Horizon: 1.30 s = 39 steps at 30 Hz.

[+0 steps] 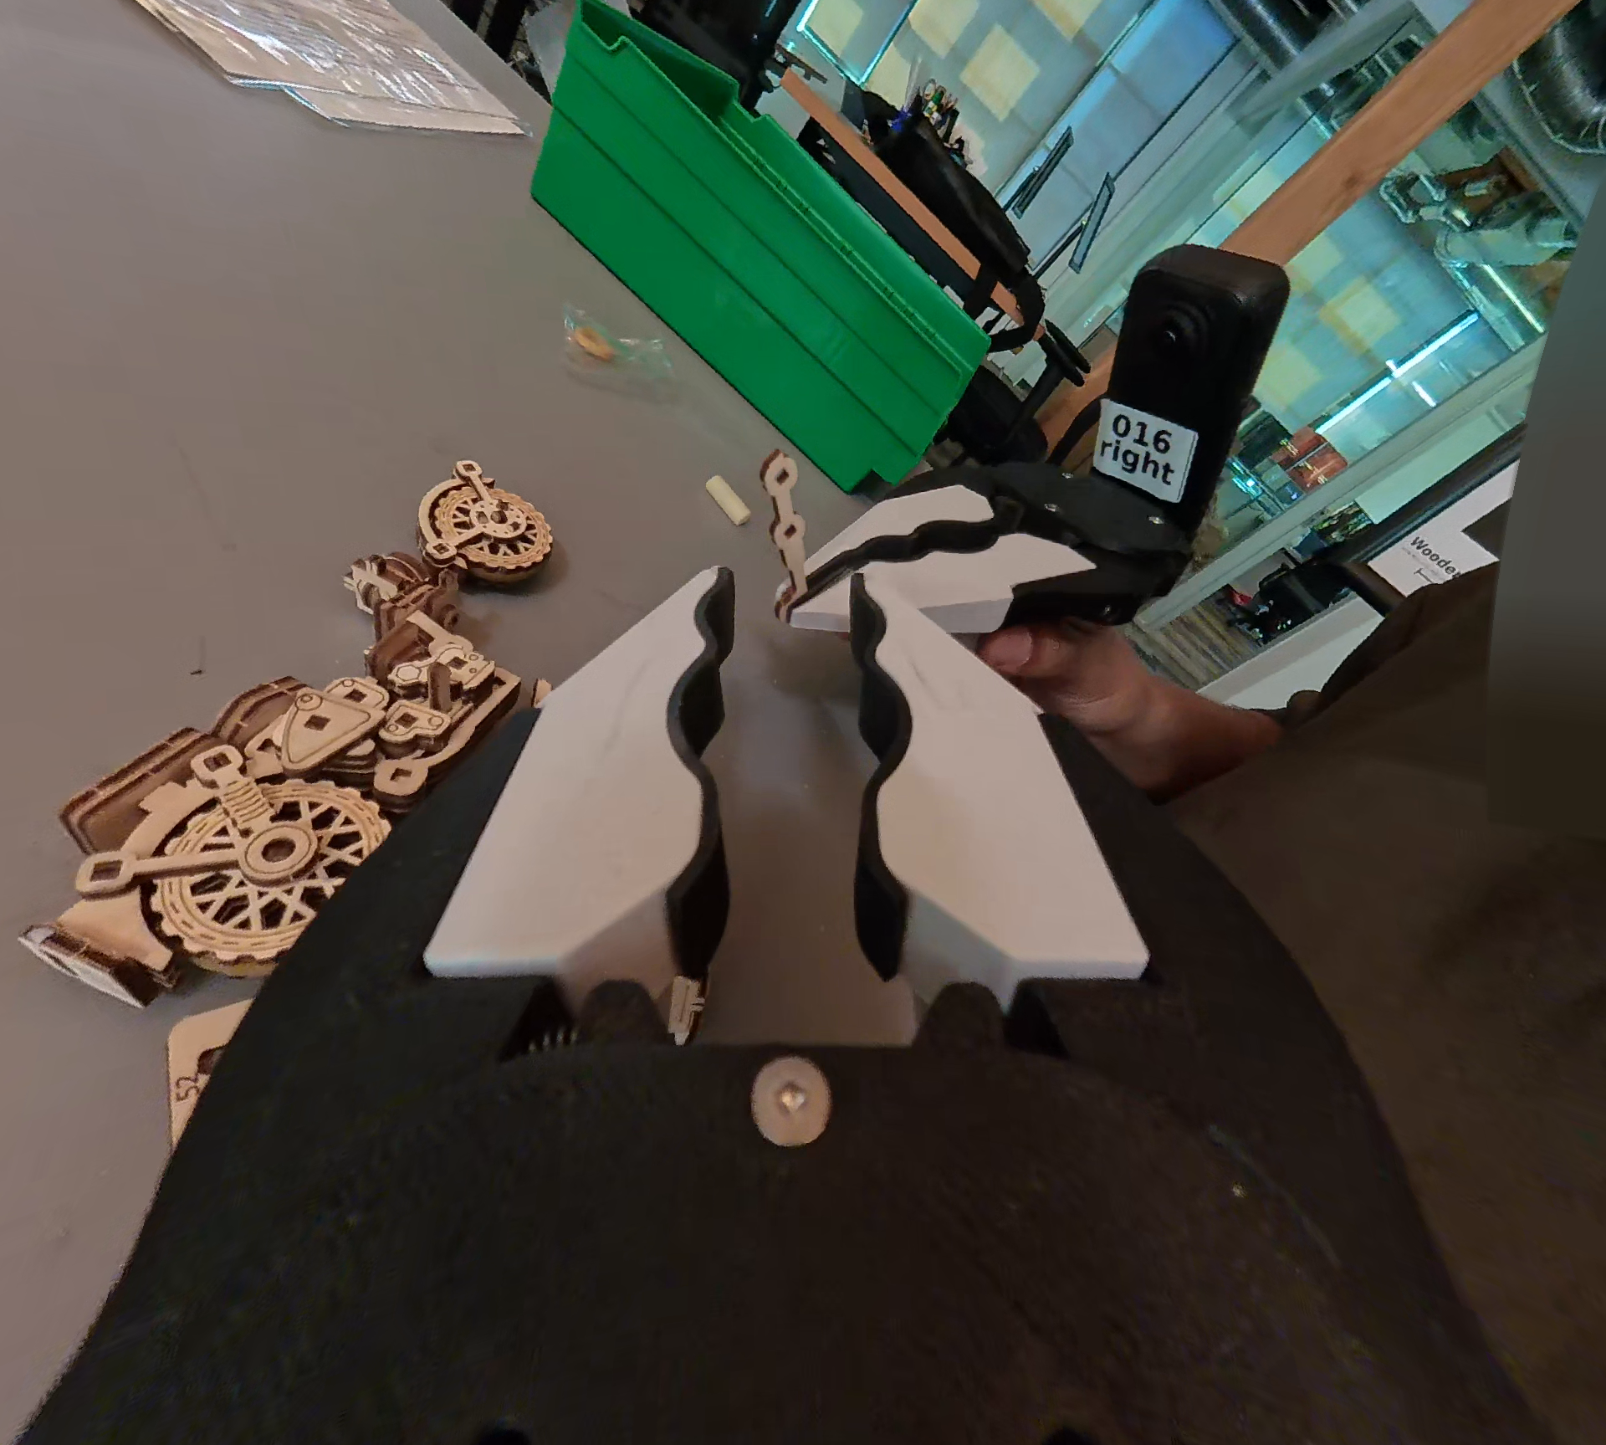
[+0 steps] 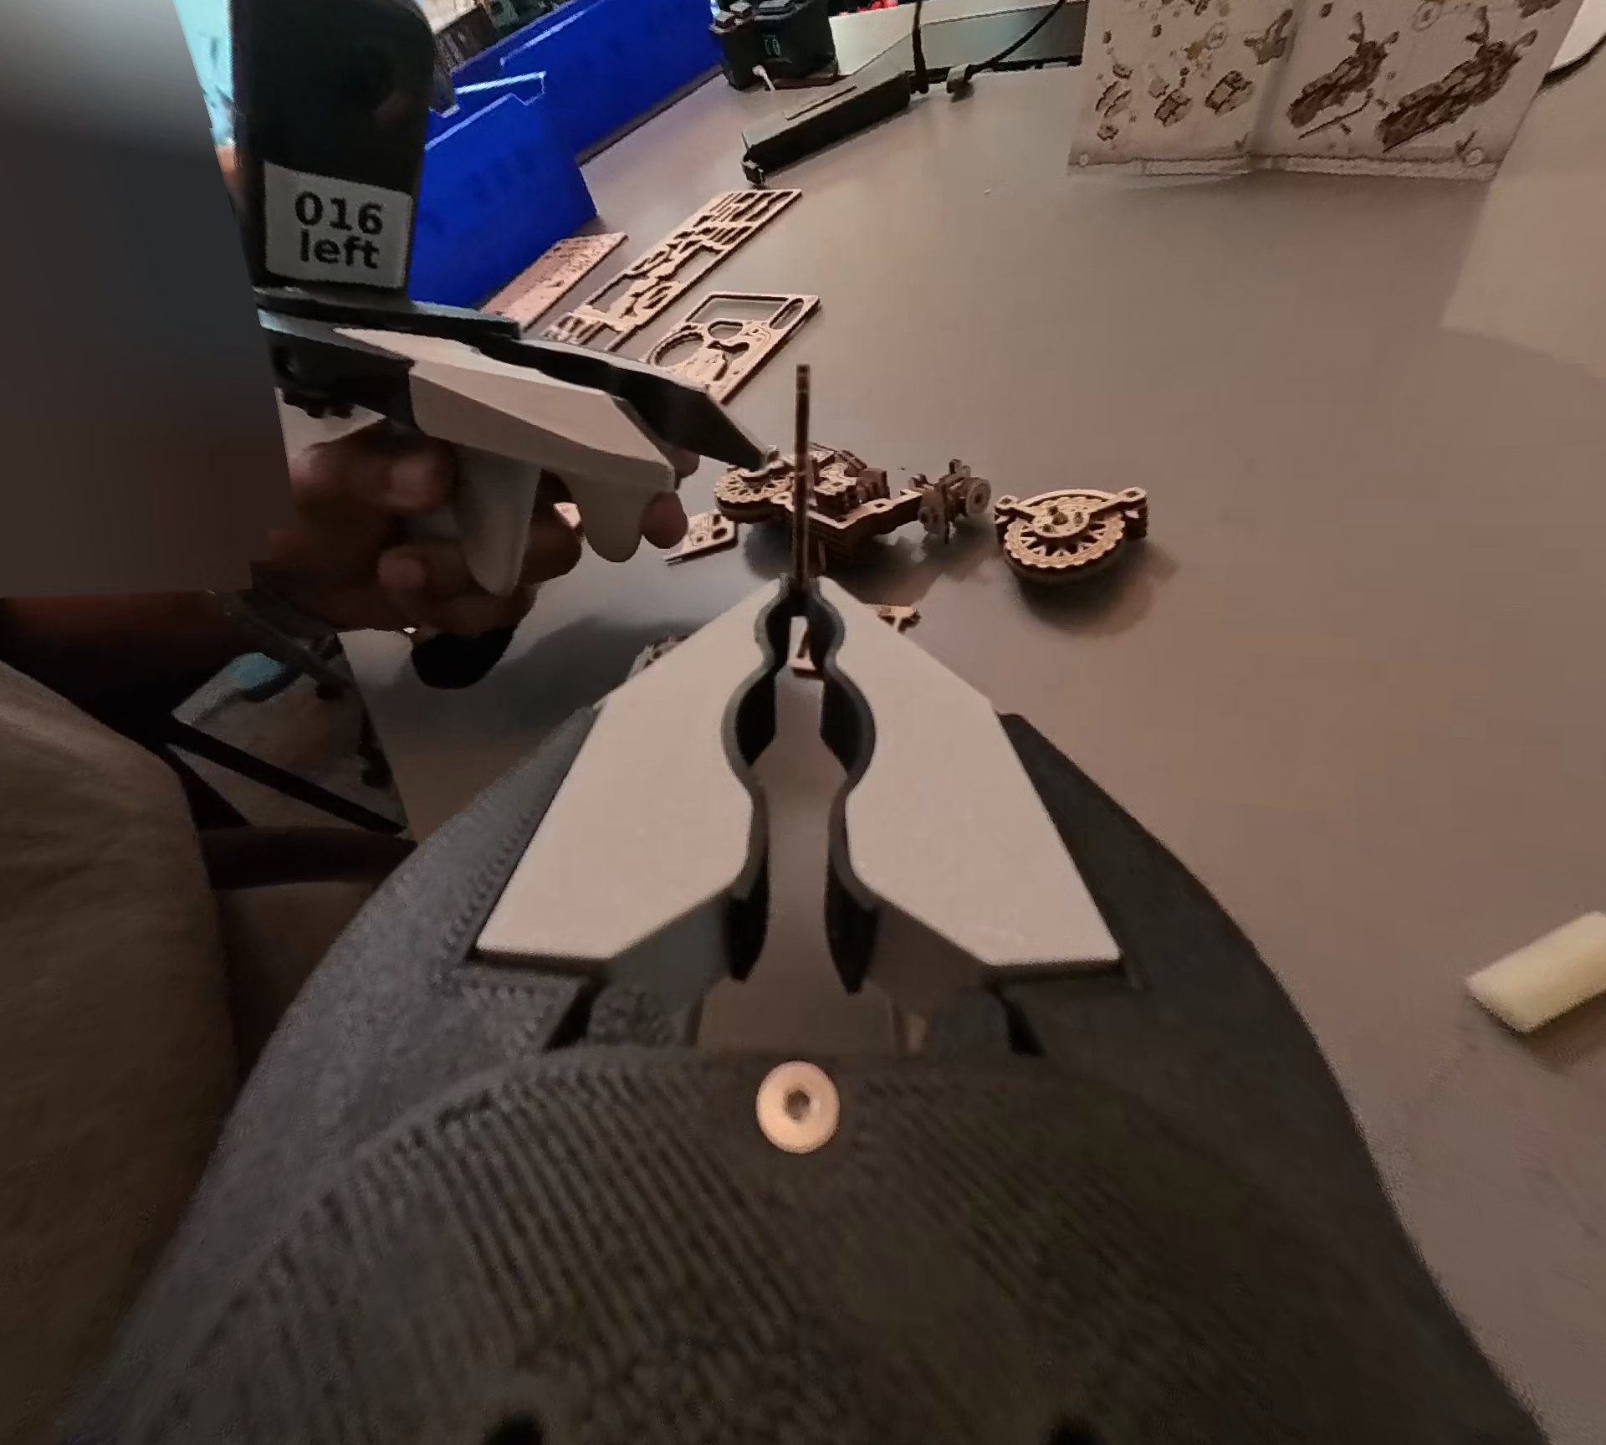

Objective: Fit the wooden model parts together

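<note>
The grey worktop carries everything, and at its far edge, toward one o'clock from the left gripper, stands a green plastic bin; the folded assembly-diagram sheet stands at about one o'clock from the right gripper. The half-built laser-cut wooden motorcycle model lies on its side at nine o'clock from the left gripper, whose jaws are spread with nothing between them, though in the right wrist view their tips hover close over the model's rear wheel. A separate spoked wooden wheel with a fork lies just beside the model at its three o'clock end. The right gripper has its jaws pressed together at the very tips, pinching a thin flat wooden strip with square holes, held upright above the worktop at twelve o'clock from the left gripper. I would judge that the step is bringing that strip to the model. To do it well, the empty gripper should pin the model's body first so it cannot slide, then the strip should be lowered edge-true into its slot, because so shallow a pinch may let the strip pivot if pushed off-axis. A small white foam block lies well clear.
</note>
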Each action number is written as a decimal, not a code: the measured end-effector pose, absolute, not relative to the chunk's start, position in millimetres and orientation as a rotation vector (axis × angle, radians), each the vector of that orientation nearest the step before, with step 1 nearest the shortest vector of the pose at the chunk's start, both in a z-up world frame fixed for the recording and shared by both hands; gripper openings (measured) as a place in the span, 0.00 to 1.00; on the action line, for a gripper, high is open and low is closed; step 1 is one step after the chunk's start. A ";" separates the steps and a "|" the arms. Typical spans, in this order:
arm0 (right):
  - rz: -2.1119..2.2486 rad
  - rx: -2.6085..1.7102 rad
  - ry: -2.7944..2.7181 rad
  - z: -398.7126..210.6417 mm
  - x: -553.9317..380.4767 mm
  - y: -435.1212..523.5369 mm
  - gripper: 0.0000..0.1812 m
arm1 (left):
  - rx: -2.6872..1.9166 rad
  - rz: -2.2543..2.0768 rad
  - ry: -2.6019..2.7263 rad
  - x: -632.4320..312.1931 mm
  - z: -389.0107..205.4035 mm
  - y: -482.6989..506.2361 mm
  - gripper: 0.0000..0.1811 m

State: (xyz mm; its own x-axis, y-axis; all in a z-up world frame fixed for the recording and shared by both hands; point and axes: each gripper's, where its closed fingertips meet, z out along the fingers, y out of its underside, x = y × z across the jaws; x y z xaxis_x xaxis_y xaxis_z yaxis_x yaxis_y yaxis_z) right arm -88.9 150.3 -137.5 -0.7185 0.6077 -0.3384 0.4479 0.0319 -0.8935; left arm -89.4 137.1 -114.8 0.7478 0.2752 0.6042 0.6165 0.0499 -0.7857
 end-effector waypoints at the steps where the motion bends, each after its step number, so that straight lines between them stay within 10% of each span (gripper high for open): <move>1: 1.796 -1.127 -2.154 -136.9 -88.8 150.4 0.00 | -1.539 -0.301 -0.751 -89.5 -114.7 136.9 0.14; 39: 1.002 -0.501 -2.106 -153.7 -90.2 152.5 0.00 | -1.477 -0.451 -0.917 -93.5 -123.2 134.6 0.19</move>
